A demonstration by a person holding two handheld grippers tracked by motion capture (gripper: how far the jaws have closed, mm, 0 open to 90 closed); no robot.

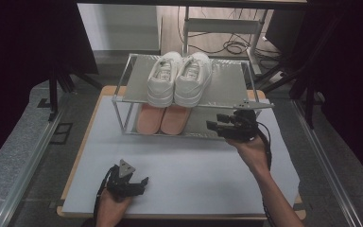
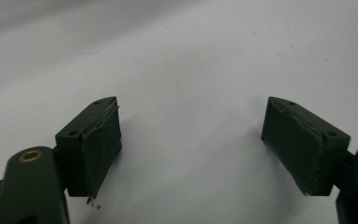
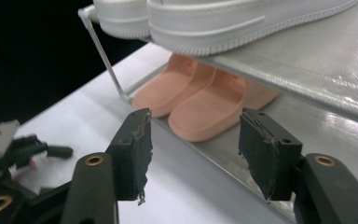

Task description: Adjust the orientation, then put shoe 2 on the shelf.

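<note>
The pair of salmon-pink rubber slippers (image 1: 163, 118) lies side by side on the lower shelf of the two-tier metal-framed shoe rack (image 1: 131, 78), toes toward the person, directly under the pair of white leather sneakers (image 1: 179, 78) that sits on the silvery upper shelf. In the right gripper view the slippers (image 3: 200, 100) lie just ahead of the jaws, with the sneaker soles (image 3: 223, 21) overhanging them from above.

The right gripper (image 1: 216, 124) hovers at the front right of the rack, level with the lower shelf; its jaws stand partly apart with nothing between them, and they touch neither slipper. The left gripper (image 1: 142, 182) rests low over the white table top (image 1: 194, 170), well apart from the rack, its jaws wide and bare (that view offers nothing but table surface).

Judging from this, both pairs already sit in their places, so the shelving looks essentially finished. What may remain is small: perhaps nudging the slippers straighter, or simply drawing the right hand clear.
</note>
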